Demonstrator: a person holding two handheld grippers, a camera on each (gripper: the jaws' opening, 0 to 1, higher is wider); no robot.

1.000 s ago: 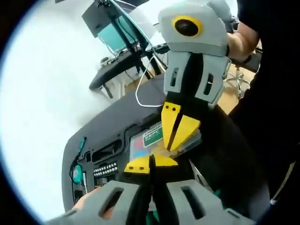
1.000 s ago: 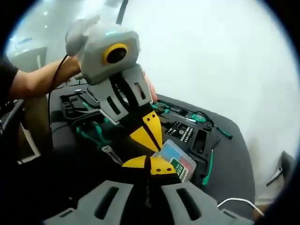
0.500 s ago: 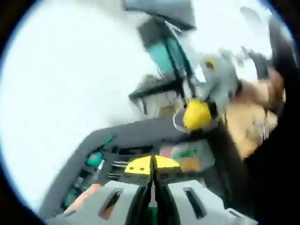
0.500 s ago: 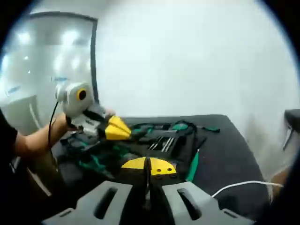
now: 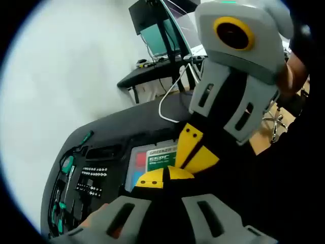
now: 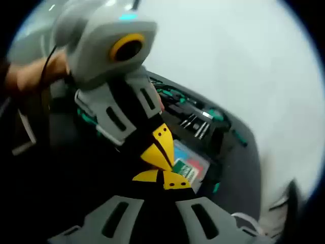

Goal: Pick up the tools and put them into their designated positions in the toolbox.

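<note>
Left gripper (image 5: 163, 178): in its own view we see our yellow tips pressed together with nothing between them. In the right gripper view it comes in from the upper left (image 6: 161, 152), a person's hand behind it, its yellow tips also together.
Right gripper (image 6: 162, 179): our yellow tips meet here as well, clenched on nothing. In the left gripper view it reaches down from the upper right (image 5: 195, 152), tips closed, just above our left tips.
Gripper relation: the two pairs of tips sit very near each other, almost touching, above the open toolbox.
Toolbox (image 5: 109, 152): black, lying open on a dark grey table (image 5: 147, 114), just beyond the tips.
Small parts case (image 5: 152, 160): clear lid, green and white label, set in the toolbox tray right under the tips.
Bit set (image 5: 89, 180): rows of pale bits in a black holder, left of the case.
Green-handled tools (image 5: 66, 165): seated in slots at the tray's far left; we cannot tell each kind.
White cable (image 5: 170, 99): looped over the table's far edge.
Backdrop: white wall, and a desk with a monitor (image 5: 155, 30).
</note>
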